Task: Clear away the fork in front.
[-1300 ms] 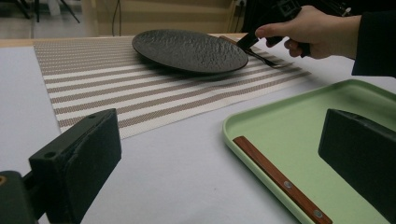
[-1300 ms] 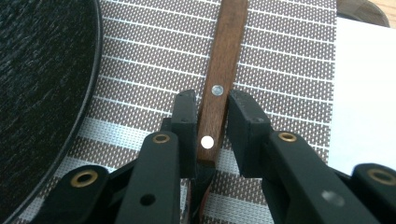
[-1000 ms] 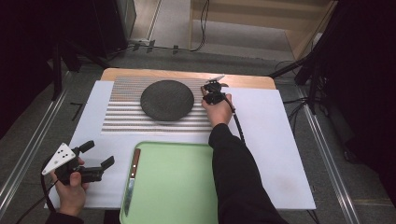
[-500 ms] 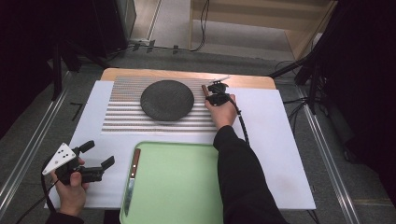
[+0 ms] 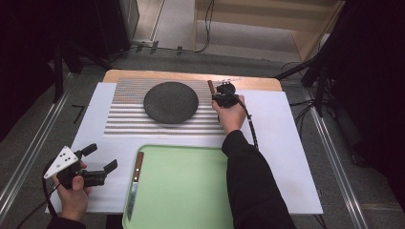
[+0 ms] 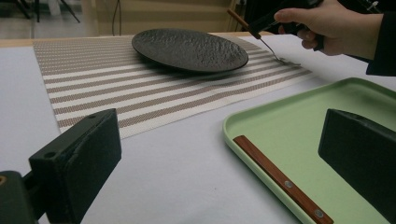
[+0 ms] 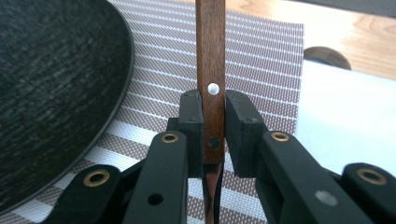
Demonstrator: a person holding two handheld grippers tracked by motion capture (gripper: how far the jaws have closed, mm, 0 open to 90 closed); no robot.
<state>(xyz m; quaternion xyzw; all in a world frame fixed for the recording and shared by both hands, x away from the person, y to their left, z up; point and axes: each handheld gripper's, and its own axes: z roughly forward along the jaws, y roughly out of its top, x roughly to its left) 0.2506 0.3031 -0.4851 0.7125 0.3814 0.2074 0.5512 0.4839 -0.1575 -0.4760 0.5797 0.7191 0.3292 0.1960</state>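
Right gripper (image 5: 220, 90) clamped on the fork's (image 6: 261, 36) wooden handle (tines touching the striped mat (image 5: 129, 112)), just right of the dark plate (image 5: 171, 102). Left gripper (image 5: 98, 164) wide open, empty, near left.

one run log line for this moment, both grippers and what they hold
right gripper: shut on wooden-handled fork, tines on striped placemat beside black round plate | left gripper: open, holds nothing | wooden-handled knife on green tray

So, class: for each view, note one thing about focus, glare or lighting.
High view: surroundings dark, white table brightly lit. Left gripper view: near jaws soft, plate sharp with a shadow beneath. Right gripper view: wooden handle crisp, glare on the metal below it, far table edge blurred.
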